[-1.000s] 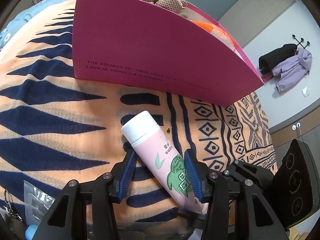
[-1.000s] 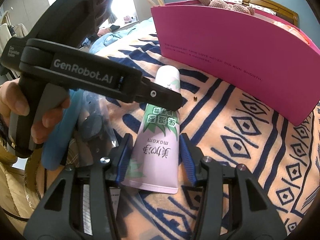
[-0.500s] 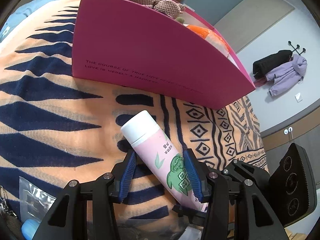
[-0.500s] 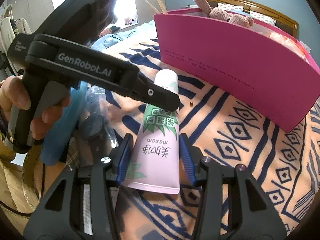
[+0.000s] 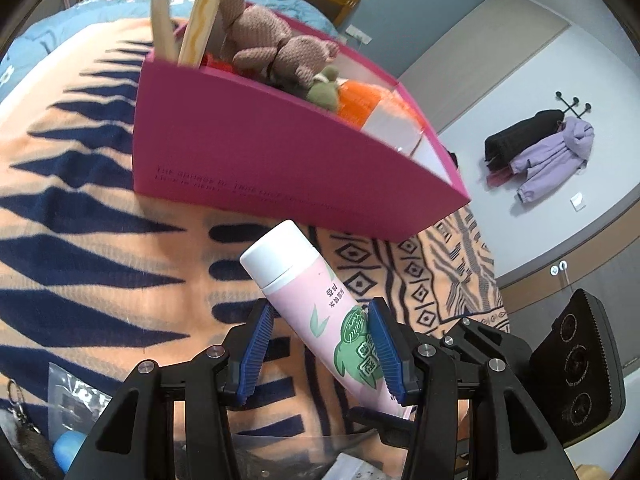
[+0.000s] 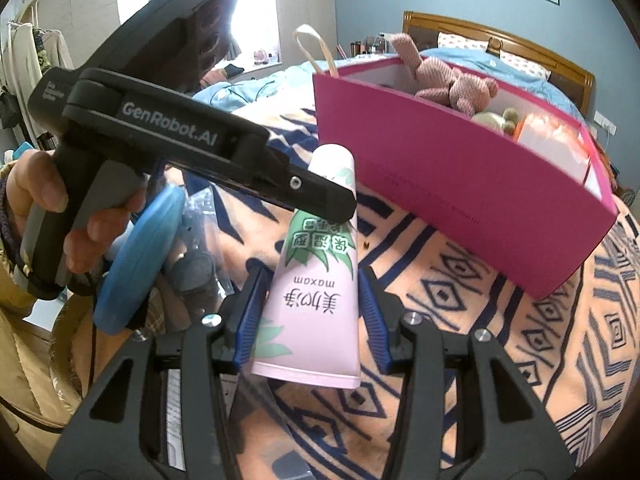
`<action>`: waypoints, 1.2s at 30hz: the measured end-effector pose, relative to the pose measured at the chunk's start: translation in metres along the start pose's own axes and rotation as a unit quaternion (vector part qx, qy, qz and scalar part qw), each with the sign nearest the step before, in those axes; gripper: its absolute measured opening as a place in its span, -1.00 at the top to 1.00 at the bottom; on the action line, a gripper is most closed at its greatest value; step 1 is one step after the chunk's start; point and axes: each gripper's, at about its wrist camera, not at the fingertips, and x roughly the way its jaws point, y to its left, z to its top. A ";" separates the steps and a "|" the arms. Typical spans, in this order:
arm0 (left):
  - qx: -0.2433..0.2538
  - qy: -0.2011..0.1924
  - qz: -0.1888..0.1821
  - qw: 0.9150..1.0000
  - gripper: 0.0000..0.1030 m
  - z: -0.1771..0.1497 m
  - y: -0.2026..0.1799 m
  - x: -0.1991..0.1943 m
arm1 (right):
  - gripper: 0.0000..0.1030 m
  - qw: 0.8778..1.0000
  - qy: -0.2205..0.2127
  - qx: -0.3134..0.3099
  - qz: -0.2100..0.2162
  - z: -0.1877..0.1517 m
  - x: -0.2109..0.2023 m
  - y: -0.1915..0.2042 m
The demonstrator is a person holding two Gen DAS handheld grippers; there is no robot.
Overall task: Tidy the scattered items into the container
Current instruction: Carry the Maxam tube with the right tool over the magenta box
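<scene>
A pink tube with a white cap and green leaf print [image 5: 320, 308] is held up above the patterned blanket, between both grippers. My left gripper [image 5: 320, 344] is shut on its middle. My right gripper [image 6: 312, 316] is shut on its flat crimped end [image 6: 316, 312]. The left gripper's body crosses in front of the tube in the right wrist view [image 6: 192, 140]. The pink box [image 5: 280, 160] stands just beyond, holding a brown knitted toy [image 5: 276, 52], a green toy and an orange-and-white item [image 5: 372, 108].
The bed is covered by an orange and navy patterned blanket [image 5: 100, 260]. Clear plastic bags, keys and a blue item [image 5: 68, 444] lie at its near edge. A blue round object [image 6: 140, 264] sits left of the tube. Coats hang on a far wall rack [image 5: 540, 152].
Both grippers have lifted the tube up off the blanket. The box's open top and its contents now show more fully in both views.
</scene>
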 end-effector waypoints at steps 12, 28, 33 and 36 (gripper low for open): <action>0.022 -0.040 -0.014 0.999 0.03 0.026 -0.023 -0.025 | 0.06 0.999 -0.038 -0.032 -0.019 0.020 -0.039 0.005; 0.040 -0.072 -0.018 0.996 0.03 0.090 -0.038 -0.040 | 0.07 0.995 -0.069 -0.068 -0.033 0.078 -0.049 -0.025; 0.035 -0.072 -0.014 0.997 0.03 0.109 -0.036 -0.035 | 0.07 0.995 -0.065 -0.070 -0.037 0.097 -0.038 -0.036; 0.032 -0.071 -0.010 0.997 0.05 0.118 -0.035 -0.032 | 0.07 0.995 -0.062 -0.071 -0.041 0.105 -0.032 -0.042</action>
